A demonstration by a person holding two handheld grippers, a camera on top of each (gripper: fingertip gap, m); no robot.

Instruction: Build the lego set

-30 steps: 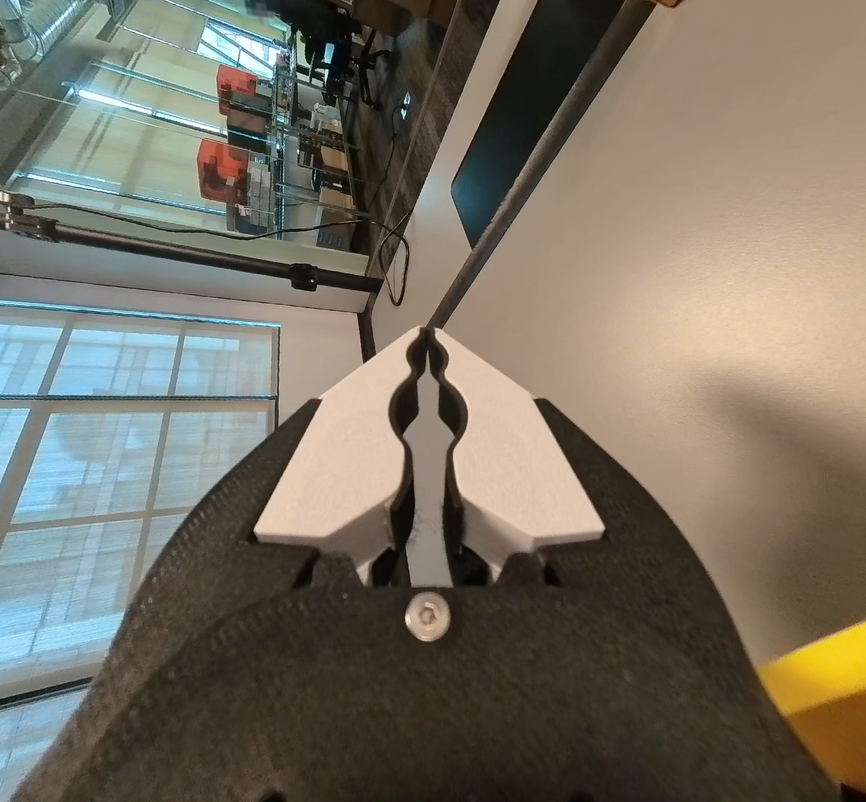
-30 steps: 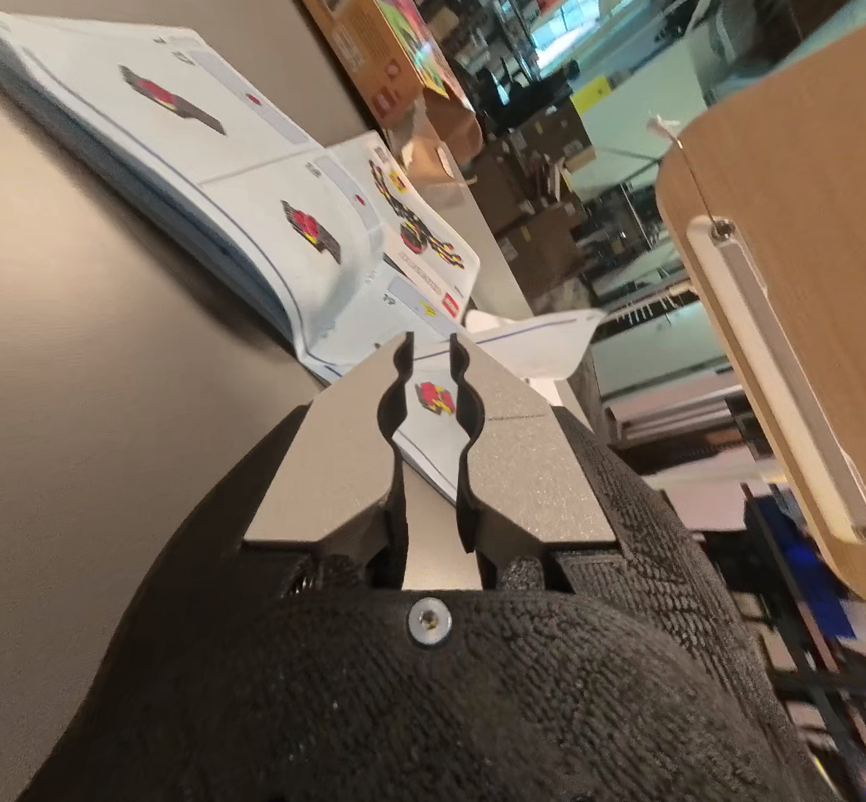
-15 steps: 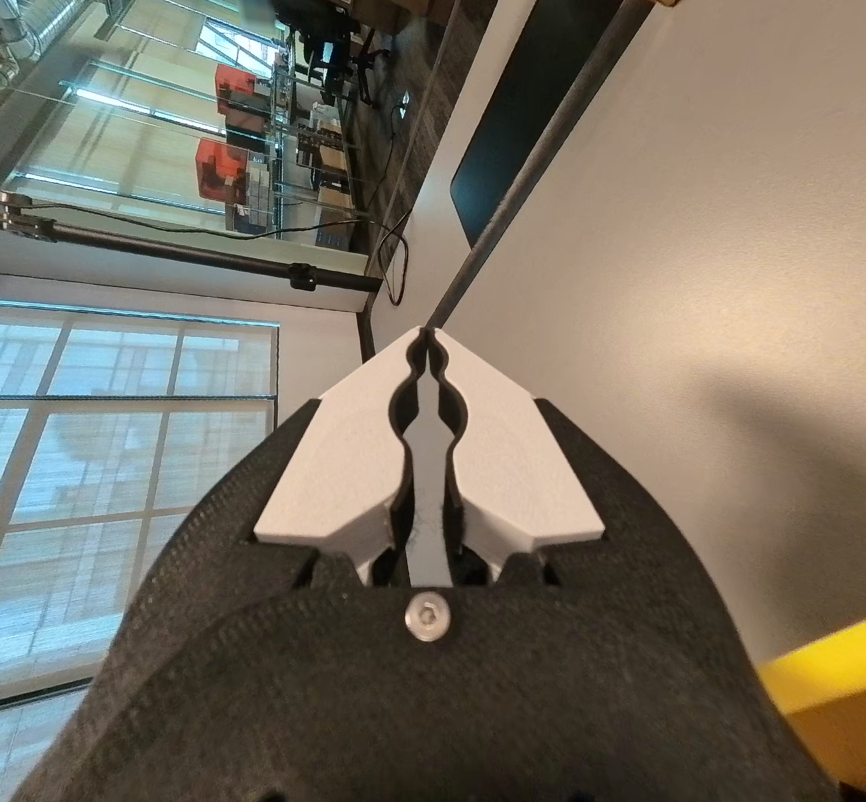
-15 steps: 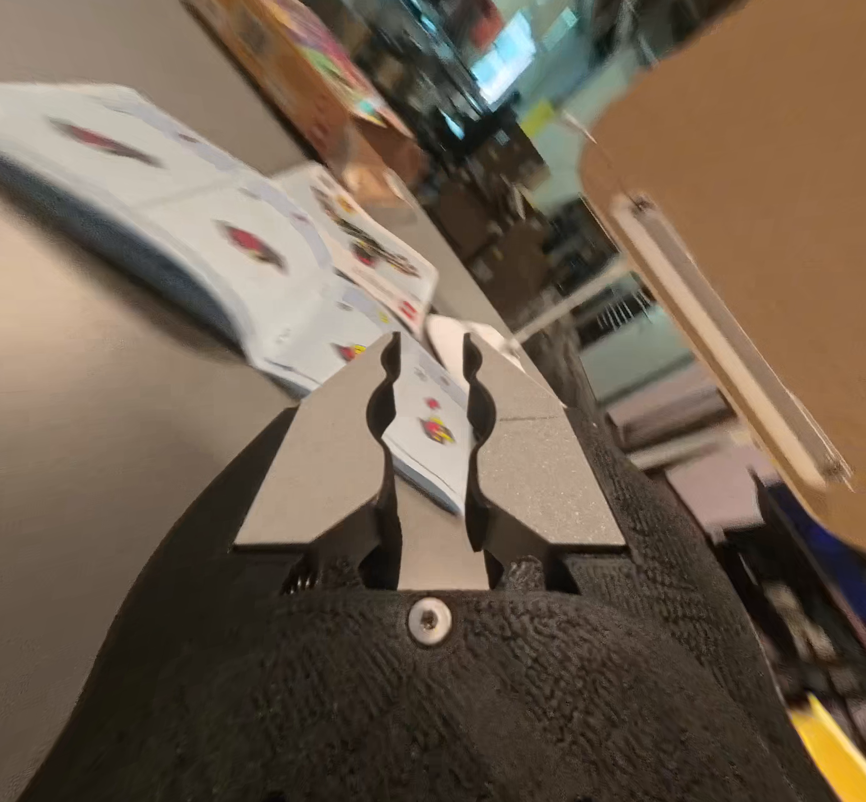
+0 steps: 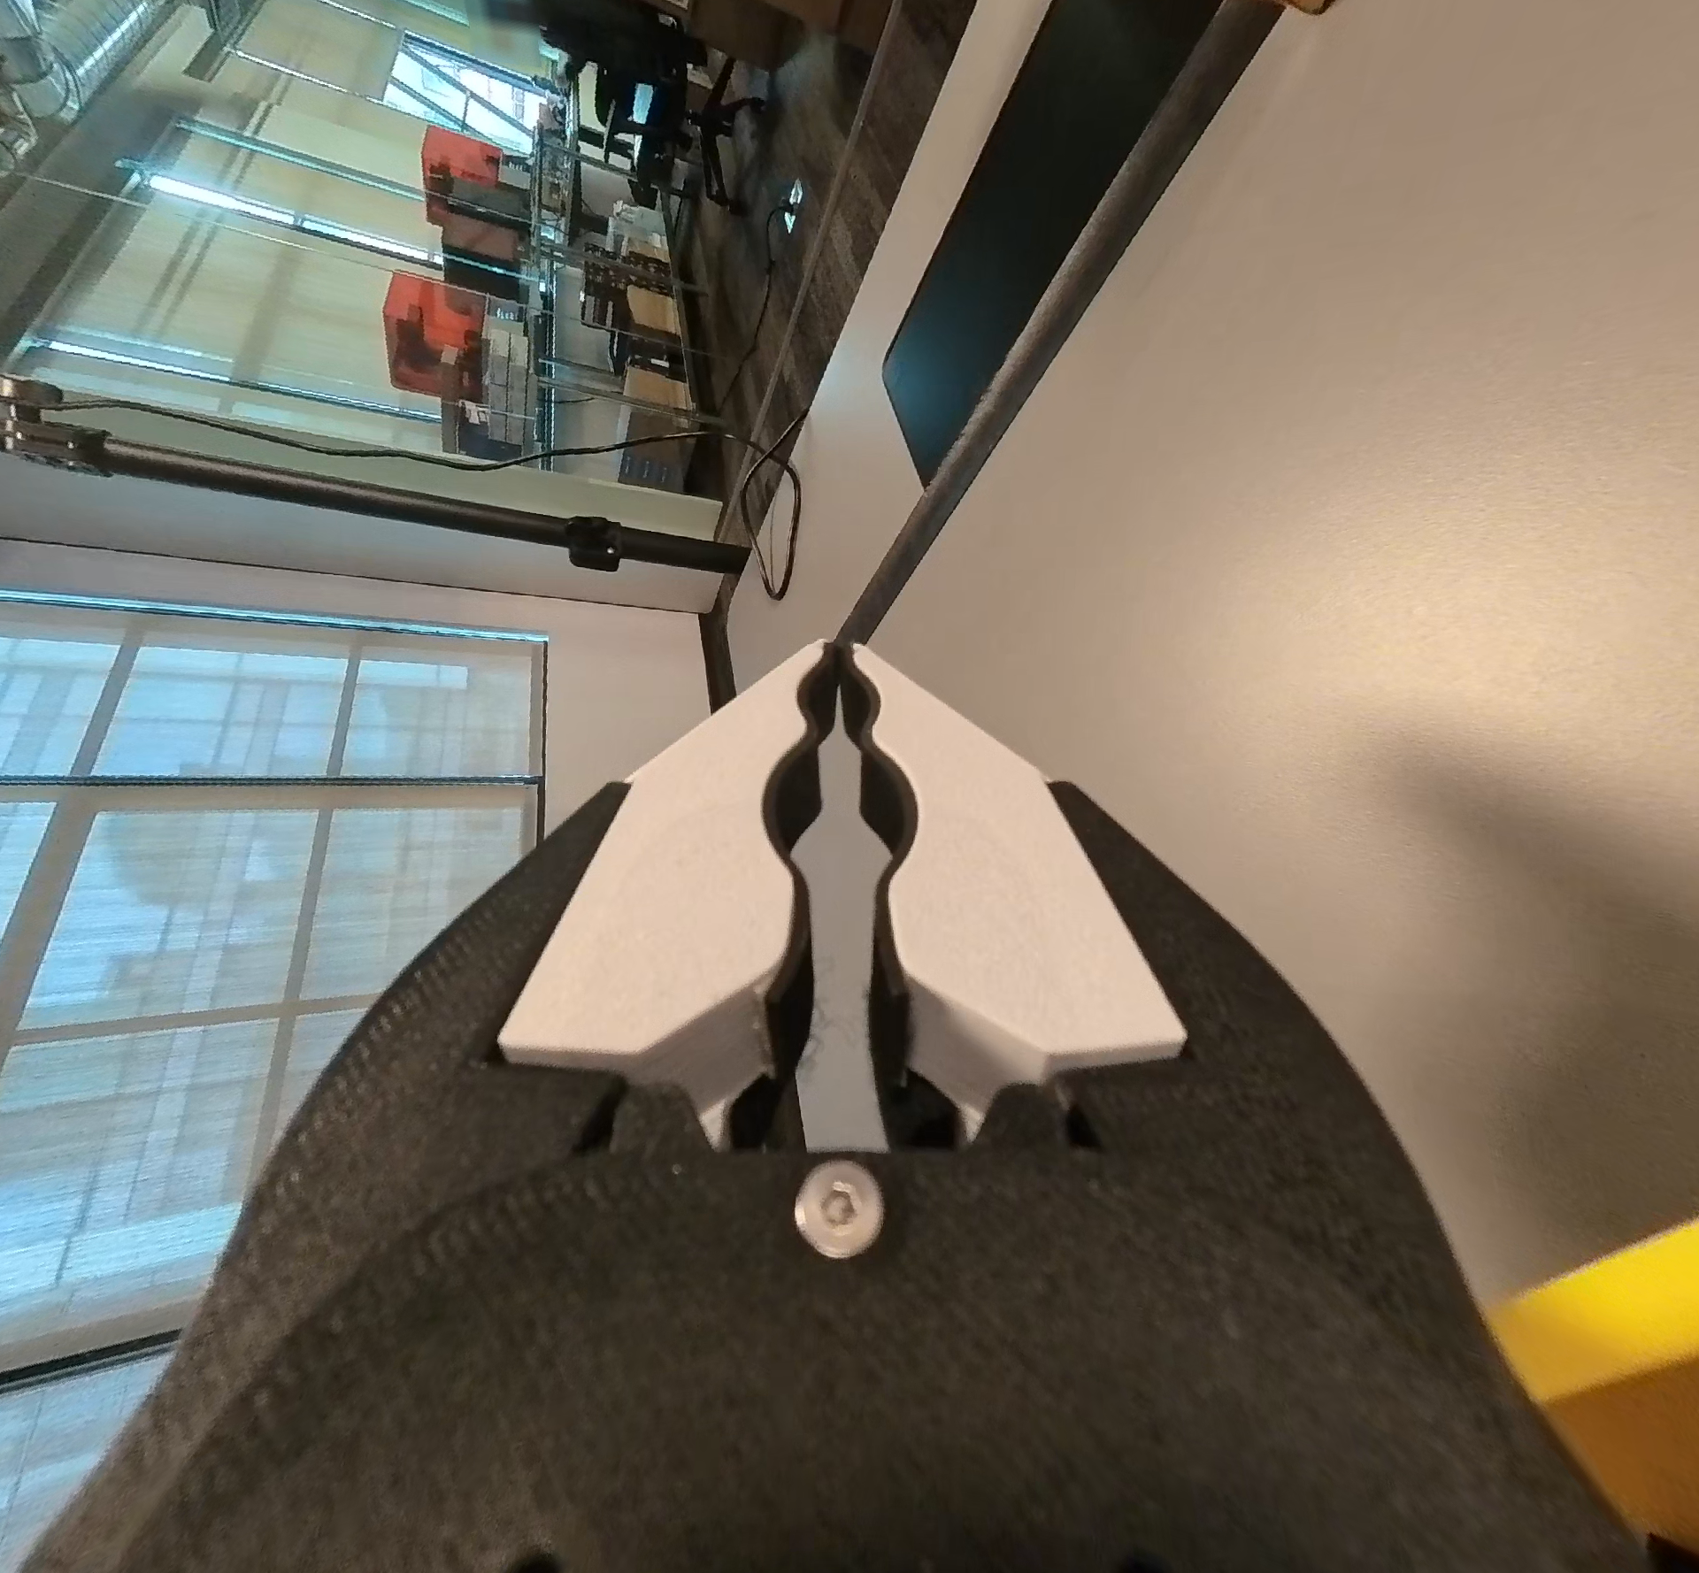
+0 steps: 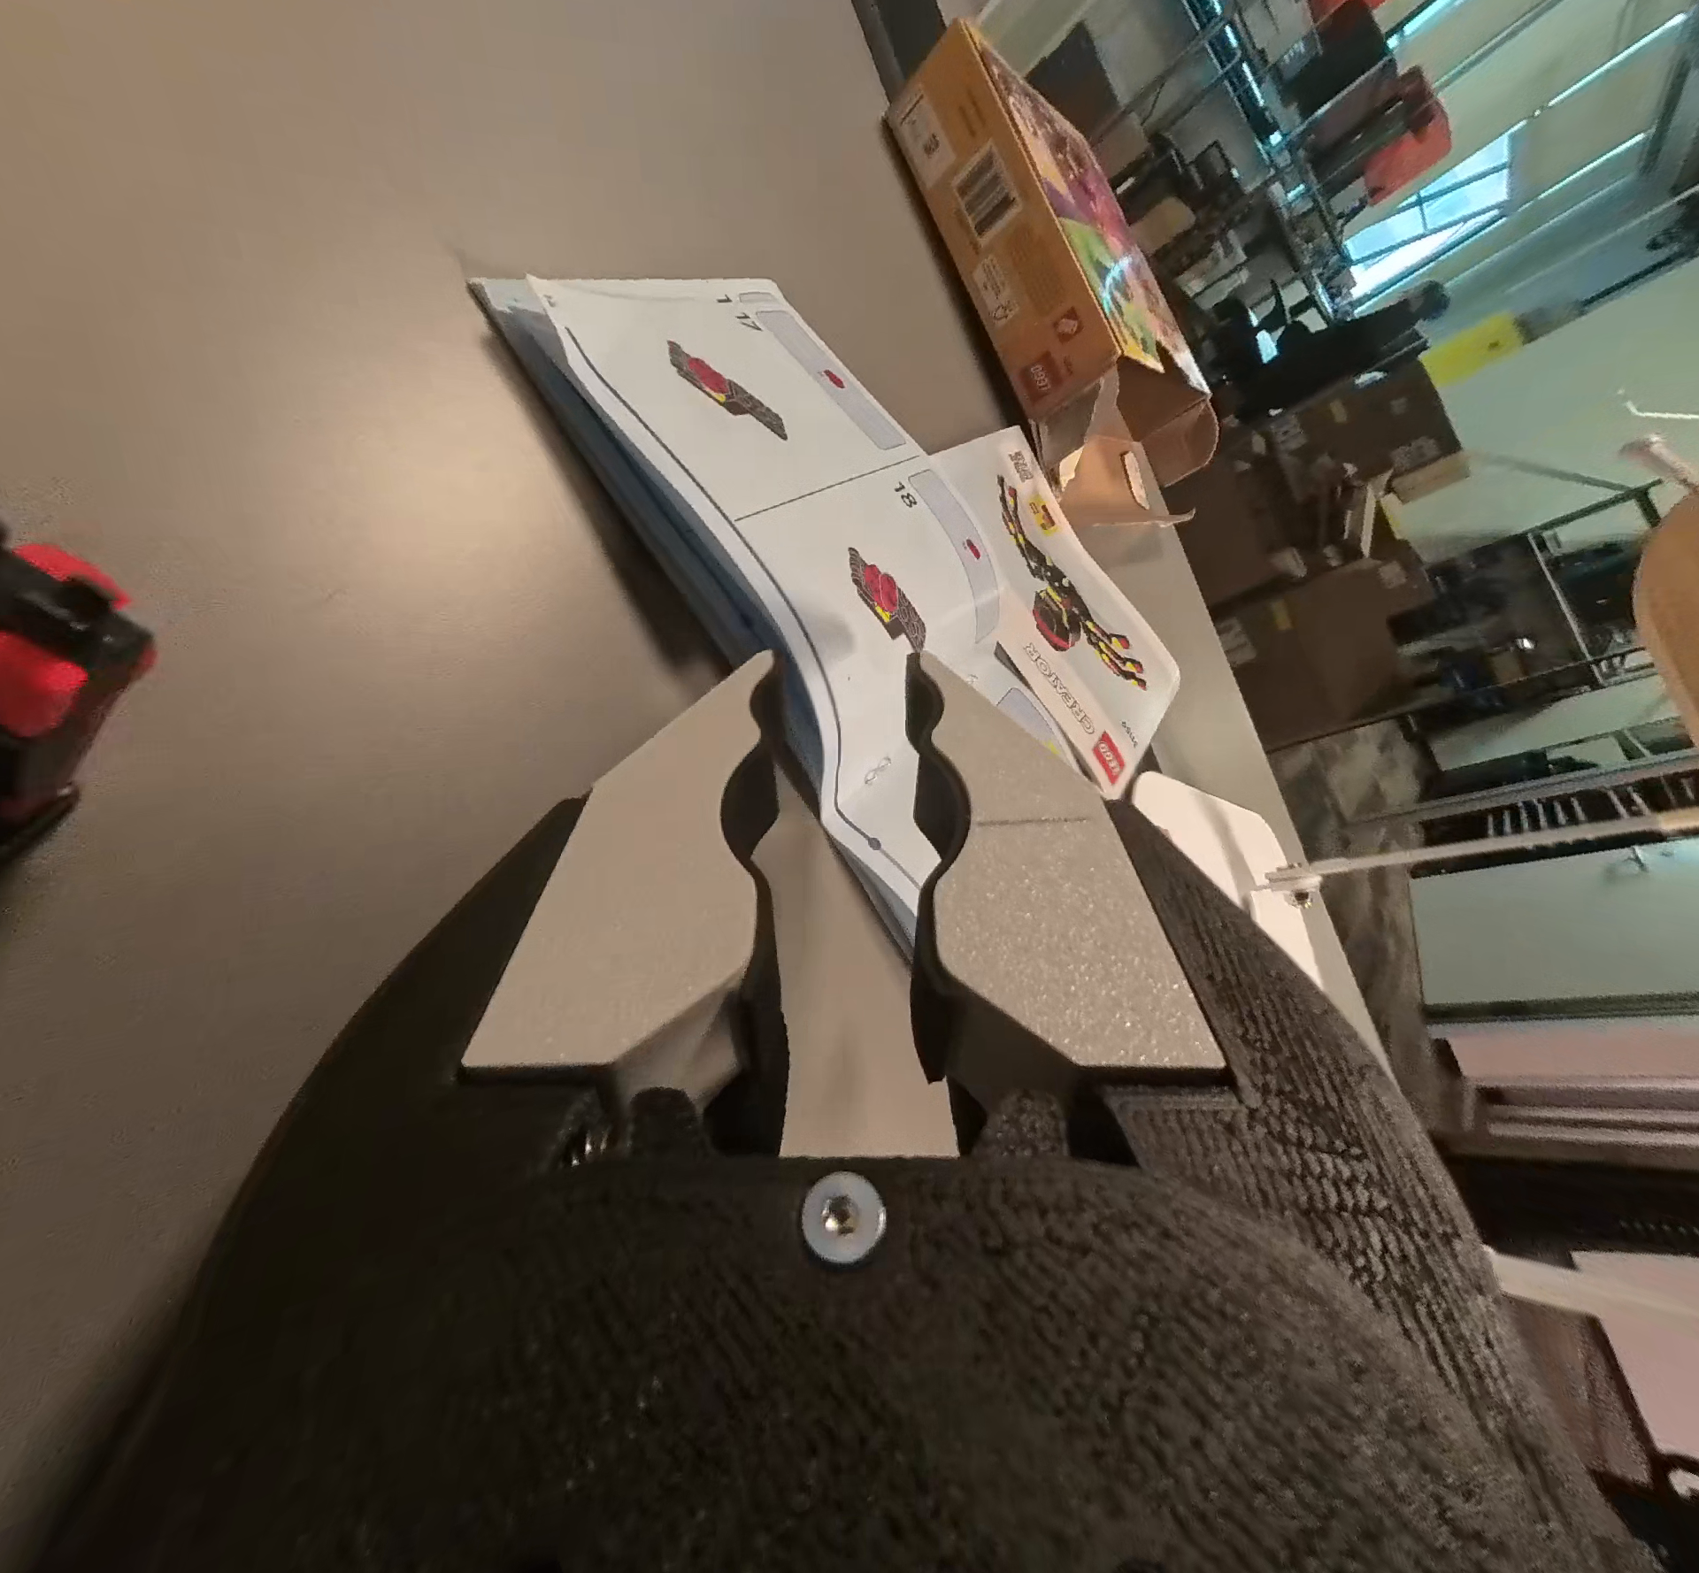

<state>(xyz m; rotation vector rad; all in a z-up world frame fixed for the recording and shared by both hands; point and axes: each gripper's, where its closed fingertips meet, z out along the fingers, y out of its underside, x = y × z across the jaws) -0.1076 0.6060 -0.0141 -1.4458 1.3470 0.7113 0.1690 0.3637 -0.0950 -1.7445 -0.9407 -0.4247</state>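
A grey table (image 6: 276, 242) fills both views, a glass-walled workshop behind. The right gripper (image 6: 841, 674) has swung round since a moment ago, its jaws spreading wider and empty over the open instruction booklet (image 6: 735, 444). A red-and-black lego model (image 6: 46, 665) now shows at the left edge, likely the next target. The left gripper (image 5: 838, 656) stays put, jaws pressed together, empty. An opened cardboard box (image 6: 1030, 224) lies beyond the booklet, clear of the path.

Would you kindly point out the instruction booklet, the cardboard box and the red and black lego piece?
Booklet (image 6: 735, 444), right wrist view, on its open top page.
Box (image 6: 993, 242), right wrist view, on its brown side panel.
Lego piece (image 6: 55, 665), right wrist view, on its red part at the left edge.
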